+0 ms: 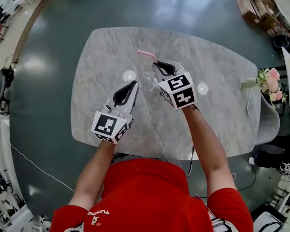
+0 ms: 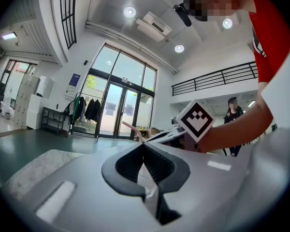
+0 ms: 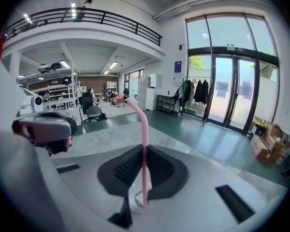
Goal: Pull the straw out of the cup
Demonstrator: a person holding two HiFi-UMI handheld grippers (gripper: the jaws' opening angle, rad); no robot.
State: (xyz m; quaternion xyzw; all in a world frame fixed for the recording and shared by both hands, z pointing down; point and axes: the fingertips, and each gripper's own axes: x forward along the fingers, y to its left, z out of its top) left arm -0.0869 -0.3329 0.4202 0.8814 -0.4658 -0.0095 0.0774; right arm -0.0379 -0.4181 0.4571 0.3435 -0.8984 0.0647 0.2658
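Straw (image 1: 147, 55): pink, bent at the top, standing near upright over the clear cup (image 1: 147, 77) at mid-worktop (image 1: 222, 110). Its lower end shows just above the cup's mouth in the right gripper view.

Right gripper (image 1: 156, 65): jaws clenched on the straw's shaft, which runs up between the ribbed pads (image 3: 128, 168). The gripper tilts down toward the cup.

Left gripper (image 1: 135, 84): held level just beside the cup, on the person's left. The jaws meet at the tips, and the cup's clear wall shows between them, so they appear to be pinching it.

The two grippers are close together, tips either side of the cup. A bunch of pink flowers (image 1: 270, 81) sits at the worktop's right edge, well apart.
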